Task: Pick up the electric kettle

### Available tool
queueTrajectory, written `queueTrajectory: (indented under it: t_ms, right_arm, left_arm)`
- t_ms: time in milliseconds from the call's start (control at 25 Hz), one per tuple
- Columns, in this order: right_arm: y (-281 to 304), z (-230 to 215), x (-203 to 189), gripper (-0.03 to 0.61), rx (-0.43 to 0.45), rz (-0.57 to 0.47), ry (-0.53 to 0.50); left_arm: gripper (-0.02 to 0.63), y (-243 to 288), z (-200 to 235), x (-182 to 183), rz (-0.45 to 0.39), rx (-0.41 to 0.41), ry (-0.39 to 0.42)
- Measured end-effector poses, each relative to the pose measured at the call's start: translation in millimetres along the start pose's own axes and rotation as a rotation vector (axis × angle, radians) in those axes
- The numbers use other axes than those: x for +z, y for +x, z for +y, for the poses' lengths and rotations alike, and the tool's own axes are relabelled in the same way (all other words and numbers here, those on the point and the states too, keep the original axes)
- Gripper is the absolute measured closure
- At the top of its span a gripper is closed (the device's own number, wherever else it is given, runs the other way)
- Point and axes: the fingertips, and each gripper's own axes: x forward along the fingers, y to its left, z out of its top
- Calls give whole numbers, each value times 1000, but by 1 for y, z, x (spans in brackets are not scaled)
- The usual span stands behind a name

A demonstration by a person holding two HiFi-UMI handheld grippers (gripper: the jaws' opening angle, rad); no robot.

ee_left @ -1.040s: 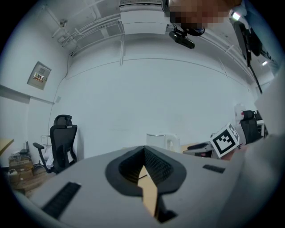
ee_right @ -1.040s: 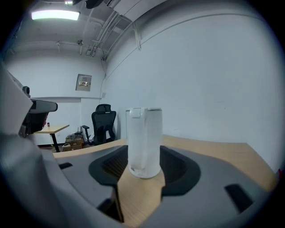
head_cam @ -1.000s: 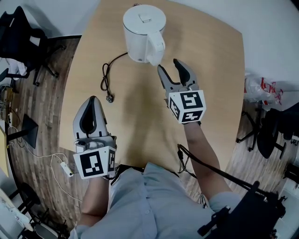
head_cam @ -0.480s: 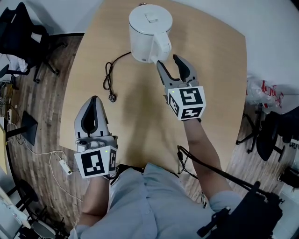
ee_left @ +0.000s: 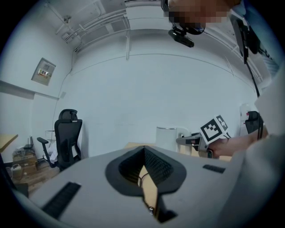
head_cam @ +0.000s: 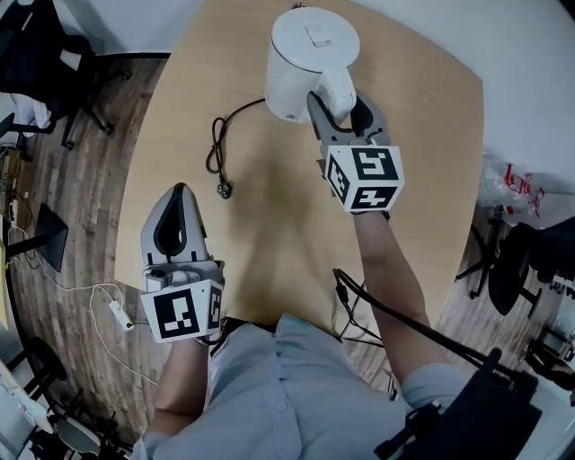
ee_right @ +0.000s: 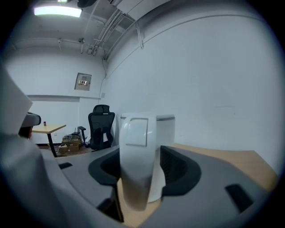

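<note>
Counted on site: one white electric kettle (head_cam: 305, 63), one black power cord (head_cam: 218, 148), one wooden table (head_cam: 269, 243), two grippers, left gripper (head_cam: 177, 192) and right gripper (head_cam: 340, 99), and two black office chairs, far left chair (head_cam: 36, 54) and right chair (head_cam: 521, 260).

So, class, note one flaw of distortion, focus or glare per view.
Head view: the table edges bow. Left gripper view: fisheye, dark corners. Right gripper view: the kettle handle looms blurred, the ceiling light glares.

A light wooden desk (head_cam: 269, 234) with rounded corners carries two things — a white cylindrical electric kettle (head_cam: 305, 63) standing upright near its far edge, and a thin black power cord (head_cam: 218, 144) looping to the kettle's left, plug end nearer.
</note>
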Motion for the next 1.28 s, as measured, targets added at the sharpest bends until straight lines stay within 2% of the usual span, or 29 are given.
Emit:
queueTrajectory:
  t_ms: [400, 600, 760, 1000, 1280]
  right_arm:
    - [7, -6, 4, 365, -61, 21, -25]
    - [6, -8, 2, 407, -88, 17, -35]
    - [6, -7, 4, 434, -86, -2, -13]
    - [6, -9, 9, 440, -89, -60, 20]
    - [8, -9, 13, 443, -86, -71, 17]
  left_arm:
    - [614, 0, 8, -6, 14, 4, -11]
    - [614, -1, 7, -7, 15, -2, -10]
    - [614, -2, 11, -6, 14, 9, -9]
    - [614, -4, 12, -6, 17, 15, -8]
    - [614, -6, 14, -8, 21, 20, -8]
